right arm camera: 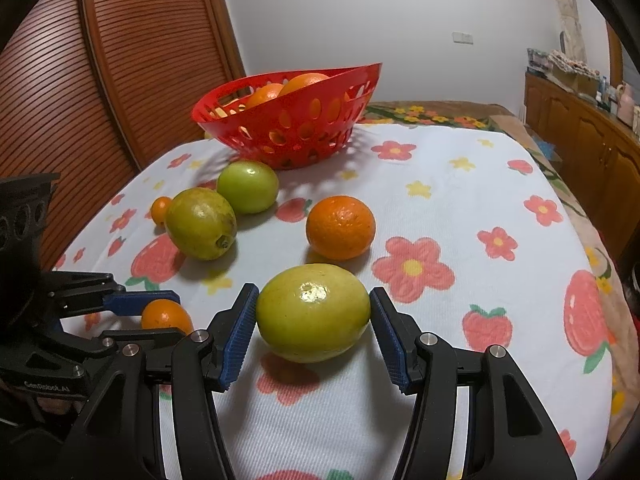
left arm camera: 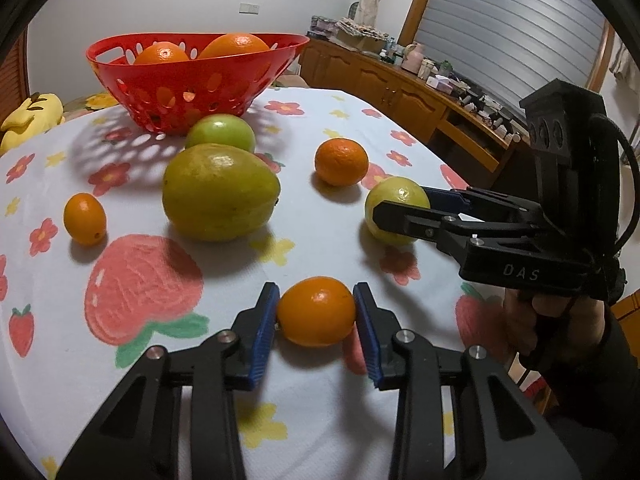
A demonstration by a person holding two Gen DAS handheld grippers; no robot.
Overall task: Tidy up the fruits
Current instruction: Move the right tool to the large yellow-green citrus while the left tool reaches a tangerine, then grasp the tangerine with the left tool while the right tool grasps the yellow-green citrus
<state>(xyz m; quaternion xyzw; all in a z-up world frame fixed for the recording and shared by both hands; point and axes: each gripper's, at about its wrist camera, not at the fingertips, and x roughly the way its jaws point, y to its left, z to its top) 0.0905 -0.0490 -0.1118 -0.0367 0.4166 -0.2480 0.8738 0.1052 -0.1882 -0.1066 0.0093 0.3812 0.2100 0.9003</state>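
A red basket with two oranges stands at the table's far side. My left gripper is shut on a small orange resting on the cloth; that orange also shows in the right wrist view. My right gripper brackets a yellow-green lemon, pads touching or nearly touching its sides. Loose on the cloth lie a big green mango, a green round fruit, an orange and a small kumquat.
The table wears a white cloth with strawberries and flowers. A wooden sideboard with clutter runs along the right. A slatted wooden door stands left of the table. A yellow plush lies at the far left edge.
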